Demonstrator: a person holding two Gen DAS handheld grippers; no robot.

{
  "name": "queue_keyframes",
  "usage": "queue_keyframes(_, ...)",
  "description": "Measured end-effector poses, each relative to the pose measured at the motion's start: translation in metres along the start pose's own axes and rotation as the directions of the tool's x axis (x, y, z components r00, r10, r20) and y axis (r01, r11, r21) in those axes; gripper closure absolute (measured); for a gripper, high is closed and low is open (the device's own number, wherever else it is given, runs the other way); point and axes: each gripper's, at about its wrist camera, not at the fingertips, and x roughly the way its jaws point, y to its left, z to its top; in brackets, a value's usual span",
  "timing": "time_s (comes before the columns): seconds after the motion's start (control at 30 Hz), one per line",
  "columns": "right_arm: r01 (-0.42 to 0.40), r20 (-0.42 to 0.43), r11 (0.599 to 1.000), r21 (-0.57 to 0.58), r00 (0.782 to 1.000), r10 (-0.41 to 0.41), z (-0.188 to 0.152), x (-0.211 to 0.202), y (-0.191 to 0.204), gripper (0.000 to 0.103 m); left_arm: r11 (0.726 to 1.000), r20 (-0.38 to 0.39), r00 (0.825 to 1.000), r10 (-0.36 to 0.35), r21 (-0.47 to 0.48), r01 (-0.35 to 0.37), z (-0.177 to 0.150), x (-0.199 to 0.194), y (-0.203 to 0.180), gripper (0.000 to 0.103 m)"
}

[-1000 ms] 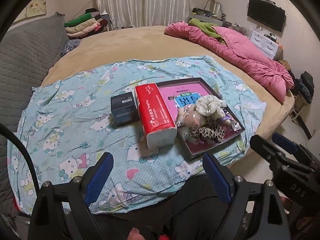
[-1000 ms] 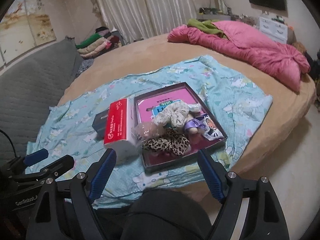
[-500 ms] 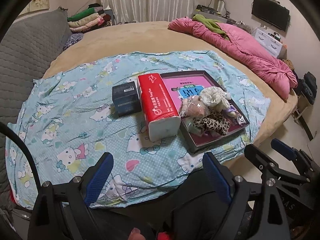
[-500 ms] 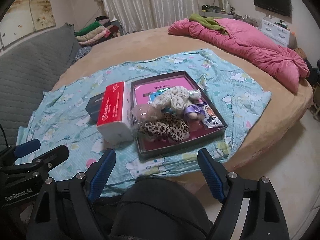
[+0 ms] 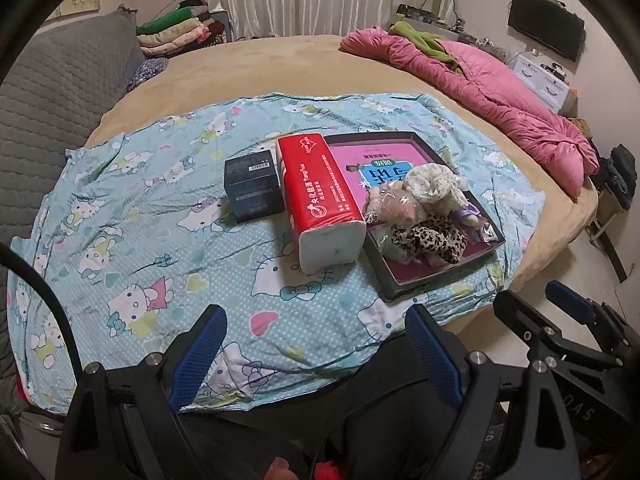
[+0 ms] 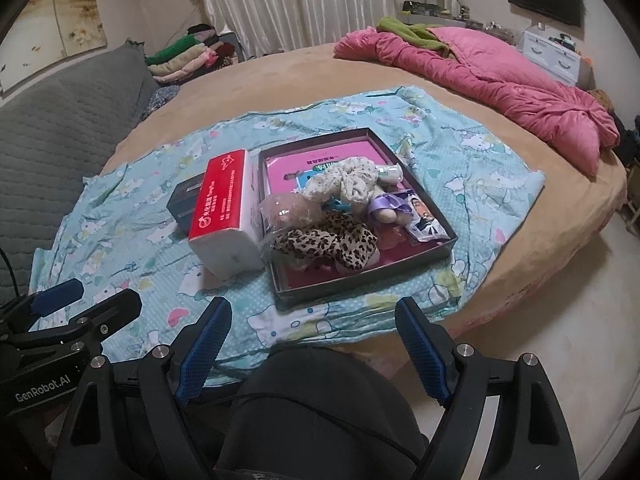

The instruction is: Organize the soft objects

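Your left gripper [image 5: 316,344] hangs at 6 o'clock over the near edge of the Hello Kitty sheet [image 5: 132,248], jaws spread wide and holding nothing. Ahead, toward 12 o'clock, the black box [image 5: 252,186] sits touching the red tissue pack [image 5: 320,200], which lies against the left wall of the dark tray [image 6: 360,276]. In that tray the soft things are heaped: a pink bagged scrunchie [image 6: 286,208], a leopard scrunchie [image 6: 332,242] and a cream floral scrunchie [image 6: 344,180]. Your right gripper [image 6: 316,340] hovers at 6 o'clock short of the tray, jaws likewise wide apart and empty. The pink quilt [image 6: 480,68] lies at 2 o'clock.
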Motion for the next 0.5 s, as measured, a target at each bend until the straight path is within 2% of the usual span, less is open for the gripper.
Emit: queue_keyframes(0.5,-0.005,-0.007,1.000,-0.004,1.000,0.004,-0.0013,0.0016,0.0023,0.018,1.000,-0.015,1.000,0.014,-0.007,-0.014,-0.0026,0.0034,0.0037,0.012)
